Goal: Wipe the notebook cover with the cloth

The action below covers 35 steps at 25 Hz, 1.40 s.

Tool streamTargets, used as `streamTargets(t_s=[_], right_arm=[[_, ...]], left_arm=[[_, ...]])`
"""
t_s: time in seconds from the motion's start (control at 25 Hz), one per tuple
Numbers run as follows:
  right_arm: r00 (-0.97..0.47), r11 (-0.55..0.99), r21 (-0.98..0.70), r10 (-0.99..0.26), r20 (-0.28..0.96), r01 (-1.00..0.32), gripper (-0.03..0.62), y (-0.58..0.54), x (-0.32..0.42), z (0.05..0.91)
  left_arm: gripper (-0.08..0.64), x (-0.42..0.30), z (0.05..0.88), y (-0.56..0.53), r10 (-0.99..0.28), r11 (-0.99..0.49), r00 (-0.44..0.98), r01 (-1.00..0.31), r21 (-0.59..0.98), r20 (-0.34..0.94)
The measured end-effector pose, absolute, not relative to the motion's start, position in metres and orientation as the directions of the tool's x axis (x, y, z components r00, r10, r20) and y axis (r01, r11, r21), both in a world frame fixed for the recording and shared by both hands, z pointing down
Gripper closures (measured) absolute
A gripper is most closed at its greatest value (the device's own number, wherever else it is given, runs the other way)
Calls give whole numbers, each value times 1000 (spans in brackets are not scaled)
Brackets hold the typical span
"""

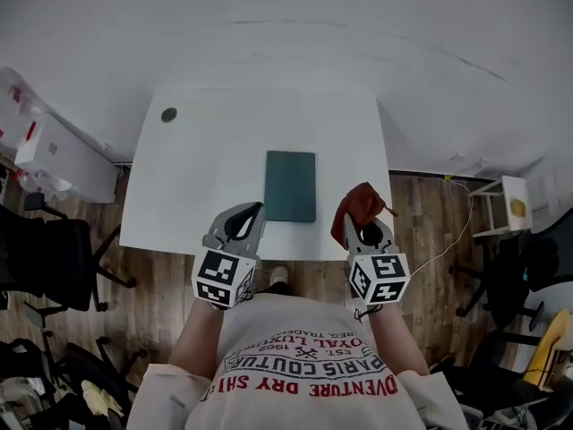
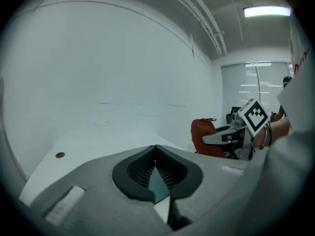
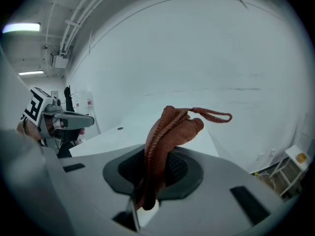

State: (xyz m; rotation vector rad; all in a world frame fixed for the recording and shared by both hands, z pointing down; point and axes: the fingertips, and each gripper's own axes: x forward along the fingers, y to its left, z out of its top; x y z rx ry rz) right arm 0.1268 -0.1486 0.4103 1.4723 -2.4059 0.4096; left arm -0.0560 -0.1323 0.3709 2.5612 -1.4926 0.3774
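Head view: the teal notebook (image 1: 290, 185) lies flat on the white table (image 1: 197, 168), near its front edge, with the left claw (image 1: 243, 225) and right claw (image 1: 363, 227) flanking it.
Left gripper view: the left claw's tips meet, holding nothing.
Right gripper view: the right claw clamps the bunched rust-red cloth (image 3: 170, 132).

Dark teal notebook (image 1: 290, 185): closed, flat on white table (image 1: 197, 168), a little right of table's middle, nearer its near edge, long sides running away from that edge. Rust-red cloth (image 1: 358, 206): bunched, cord loop at top, pinched between jaws of right gripper (image 1: 362, 229), over table's near right part, clear of notebook.
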Motion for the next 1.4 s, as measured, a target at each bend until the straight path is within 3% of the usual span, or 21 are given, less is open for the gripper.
streamTargets(t_s=[0.48,0.96,1.4], right_arm=[[-421,438,-86,-766,487,-895,518,-206,69,451],[-424,451,-119,-671,608,-885,518,-227,54,523],[-460,476,-157,-628,628,-865,517,-252,36,536]], left_arm=[[549,-87,449,-189,-739,-548,548,-827,125,392],[549,-77,550,-212,-640,-494,543,-833,251,544],[549,-57,601,-216,-528,-517,536,-818,252,658]])
